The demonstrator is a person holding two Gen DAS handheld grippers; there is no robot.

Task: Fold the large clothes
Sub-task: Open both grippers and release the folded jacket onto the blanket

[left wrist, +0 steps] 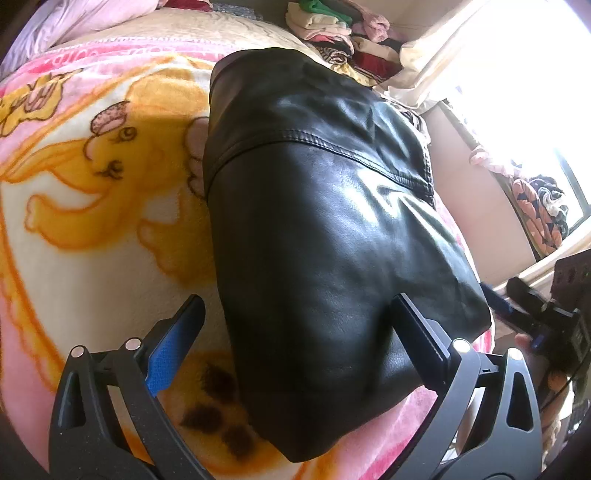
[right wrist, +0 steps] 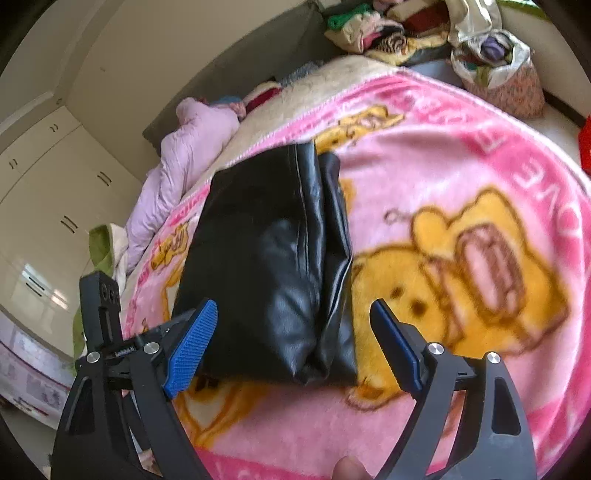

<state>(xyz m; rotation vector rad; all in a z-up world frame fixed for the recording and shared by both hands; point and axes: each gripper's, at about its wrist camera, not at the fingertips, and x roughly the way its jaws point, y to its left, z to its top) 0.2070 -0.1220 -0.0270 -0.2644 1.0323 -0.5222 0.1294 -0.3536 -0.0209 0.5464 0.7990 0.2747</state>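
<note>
In the left wrist view the left gripper point(left wrist: 299, 325) stands with its jaws wide apart and nothing pinched: the near end of the black, glossy leather garment point(left wrist: 317, 229), folded into a long thick bundle with a stitched seam across it, lies between and beyond the two fingers, the right finger resting at or just above its surface and the left finger over the pink and cream fleece blanket printed with yellow cartoon bears point(left wrist: 92, 206). The garment runs away from the gripper toward a pile of folded clothes point(left wrist: 332, 26) at the far side of the bed. The step appears to be settling the finished fold; stiff leather likely springs back, so it seems best to press the bundle flat along its length and square the edges before letting it be, rather than tugging one corner. In the right wrist view the right gripper point(right wrist: 293, 325) is likewise spread open and empty, hovering over the same black leather garment point(right wrist: 266, 258), whose near rounded end sits just ahead of and between the blue-padded fingers, closer to the left one; a narrower folded layer lies along its right side on the blanket point(right wrist: 443, 155). The other gripper's black frame shows just beside the garment's left edge.
</note>
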